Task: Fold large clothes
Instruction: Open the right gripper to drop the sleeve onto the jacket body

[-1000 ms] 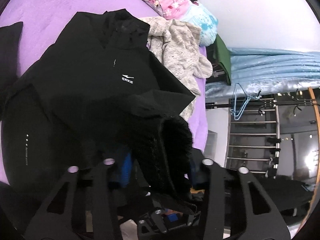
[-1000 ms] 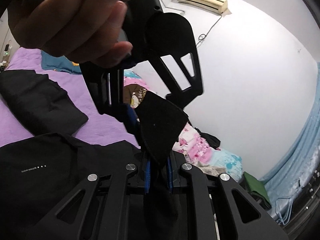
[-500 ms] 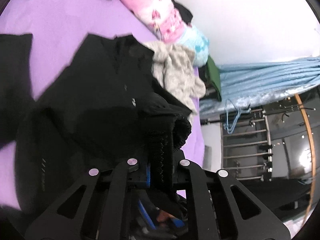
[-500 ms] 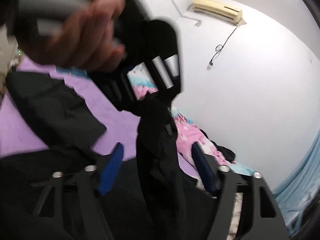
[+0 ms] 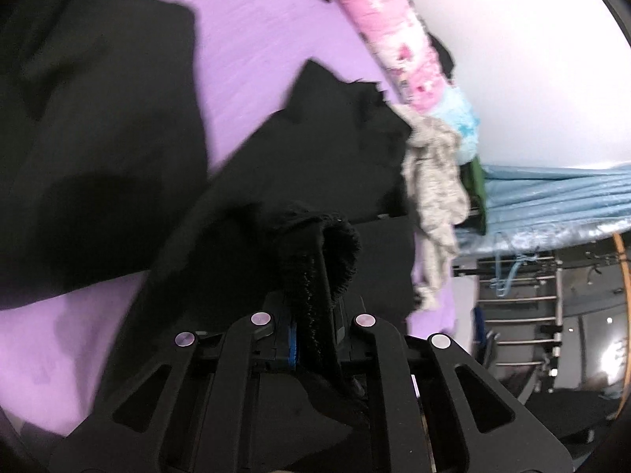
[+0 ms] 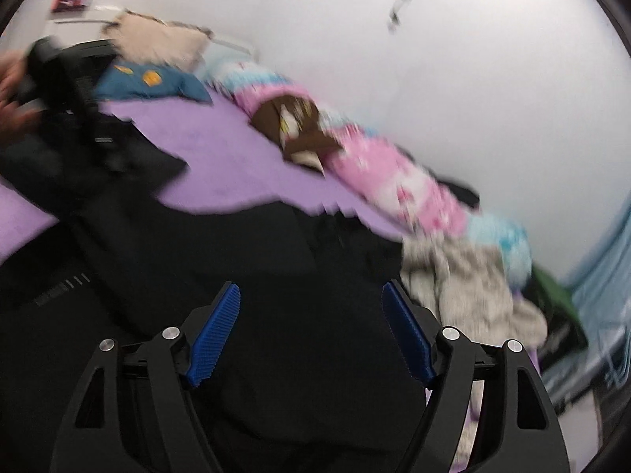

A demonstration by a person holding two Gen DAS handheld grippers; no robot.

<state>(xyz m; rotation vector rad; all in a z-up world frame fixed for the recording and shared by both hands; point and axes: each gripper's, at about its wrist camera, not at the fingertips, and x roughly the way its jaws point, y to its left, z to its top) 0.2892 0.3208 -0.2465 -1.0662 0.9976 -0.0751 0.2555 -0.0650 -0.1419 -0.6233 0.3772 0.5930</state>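
1. Both tongs are in my views: my left gripper (image 5: 313, 339) is clamped tight on a fuzzy cuff (image 5: 319, 244) of the black jacket (image 5: 315, 149), the cloth pinched between its blue pads.
2. My right gripper (image 6: 311, 335) has its jaws opening wide, nothing between the blue pads (image 6: 215, 335); only the jacket (image 6: 236, 260) lies below them.
3. I see the jacket spread over the purple bedcover (image 5: 256, 31), with a second dark garment (image 5: 86, 126) just beside it on the left.
4. Along the wall lie a pink flowered quilt (image 6: 398, 181) and a grey fluffy garment (image 6: 465, 283), touching the jacket's far edge.
5. At the far left of my right view, a hand (image 6: 12, 94) holds the left gripper, blurred.
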